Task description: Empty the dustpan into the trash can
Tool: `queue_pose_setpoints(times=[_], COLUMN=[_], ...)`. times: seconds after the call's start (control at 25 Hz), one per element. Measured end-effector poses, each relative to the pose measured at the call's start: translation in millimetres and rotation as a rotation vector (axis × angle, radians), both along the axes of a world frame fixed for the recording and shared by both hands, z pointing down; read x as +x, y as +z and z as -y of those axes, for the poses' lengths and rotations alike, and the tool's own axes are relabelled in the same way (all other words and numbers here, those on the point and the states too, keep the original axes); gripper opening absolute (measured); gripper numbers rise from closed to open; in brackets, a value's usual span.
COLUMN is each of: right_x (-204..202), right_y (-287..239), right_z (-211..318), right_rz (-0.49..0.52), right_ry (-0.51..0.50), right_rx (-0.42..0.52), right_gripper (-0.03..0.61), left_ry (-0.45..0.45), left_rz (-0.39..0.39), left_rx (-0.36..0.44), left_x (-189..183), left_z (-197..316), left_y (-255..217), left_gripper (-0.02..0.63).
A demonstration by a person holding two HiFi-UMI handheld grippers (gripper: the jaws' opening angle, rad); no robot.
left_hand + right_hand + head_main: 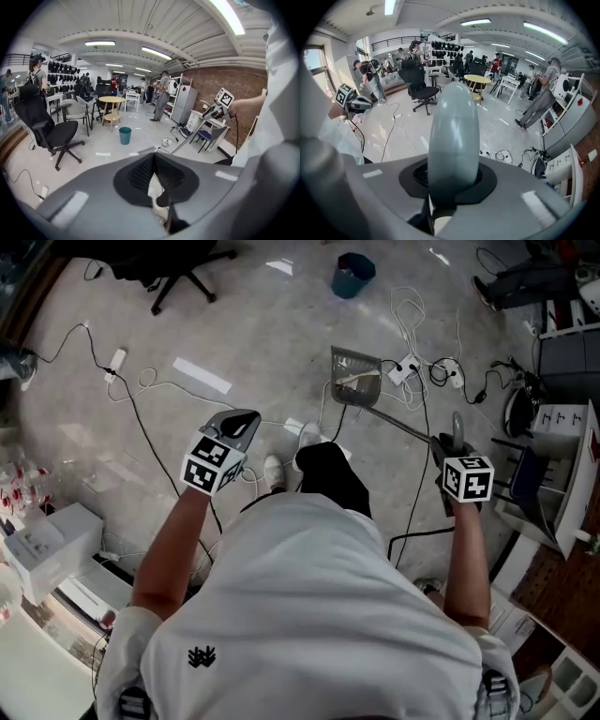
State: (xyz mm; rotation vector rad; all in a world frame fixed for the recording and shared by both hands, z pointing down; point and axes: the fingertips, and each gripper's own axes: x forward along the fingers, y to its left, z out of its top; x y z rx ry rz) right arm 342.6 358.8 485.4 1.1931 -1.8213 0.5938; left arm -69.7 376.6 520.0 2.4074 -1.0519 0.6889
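A standing person's right gripper (454, 442) has its fingers pinching the handle (403, 425) of a dustpan (356, 376) down by the floor (234, 324), well short of the teal trash can (352, 275), while the left gripper (238, 426) has its fingers pressed together on nothing; the pan probably needs carrying level over the can before tipping.

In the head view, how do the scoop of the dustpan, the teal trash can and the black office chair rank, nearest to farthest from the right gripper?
1. Scoop of the dustpan, on the floor ahead of the right gripper.
2. Trash can, farther ahead.
3. Office chair, far off to the left.
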Motion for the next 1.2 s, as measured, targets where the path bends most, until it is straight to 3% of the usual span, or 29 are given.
queue_pose_setpoints(times=[0.12,0.36,0.56,0.88,1.2], right_x=[1.5,-0.4,10.8,20.1,23.3], right_y=[-0.2,10.4,9.4,-1.3,-15.8], right_z=[39.1,122.9,192.0,268.3,321.4], right_rz=[-0.009,-0.01,0.004,-0.051,-0.055], right_ry=[-0.015,-0.044,-0.06,-0.163,-0.139], right_rx=[0.001,-0.006,-0.012,-0.005,-0.005], right_gripper=[0.084,0.084,0.084,0.084,0.084], left_ry=[-0.003,0.002,0.029,0.04,0.103], left_rz=[-0.009,0.051,0.089,0.08,0.031], left_rx=[-0.003,-0.039,-0.052,-0.001,-0.036], left_x=[4.6,-4.0,15.3,50.5,62.0], left_z=[29.9,105.9,183.0,283.5,337.0], left_y=[-4.2,-3.3,-12.5,-33.9,-22.1], left_gripper=[0.055,0.055,0.055,0.055,0.055])
